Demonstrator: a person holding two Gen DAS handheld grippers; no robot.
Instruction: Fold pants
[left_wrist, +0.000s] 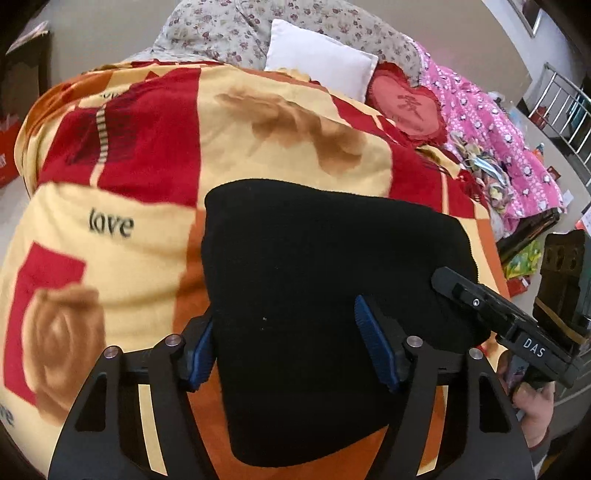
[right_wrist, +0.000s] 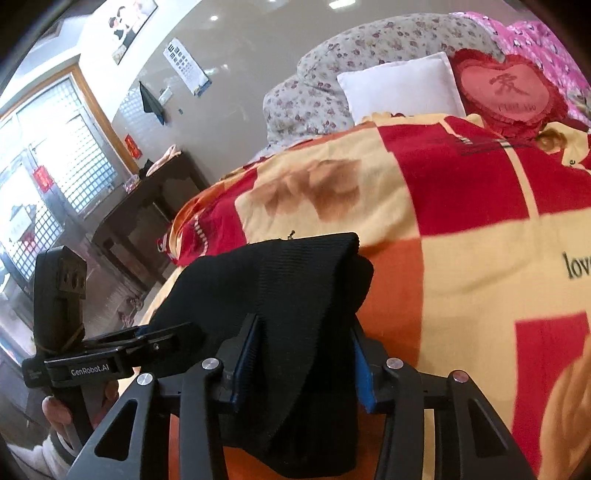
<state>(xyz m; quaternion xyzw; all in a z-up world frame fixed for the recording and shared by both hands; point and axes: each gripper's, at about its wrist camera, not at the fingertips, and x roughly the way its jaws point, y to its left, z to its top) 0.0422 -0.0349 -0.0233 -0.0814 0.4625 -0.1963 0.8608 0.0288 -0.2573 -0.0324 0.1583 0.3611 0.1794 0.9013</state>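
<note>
The black pants (left_wrist: 332, 280) sat folded into a thick, roughly square bundle on the fuzzy red-and-yellow blanket (left_wrist: 147, 206), ribbed knit showing along the fold. The left gripper (left_wrist: 291, 350) stood wide, its blue ridged pads either side of the near edge, not squeezing. The right gripper (right_wrist: 303, 369) was narrower with cloth between its fingers; couldn't tell if it pinched.
</note>
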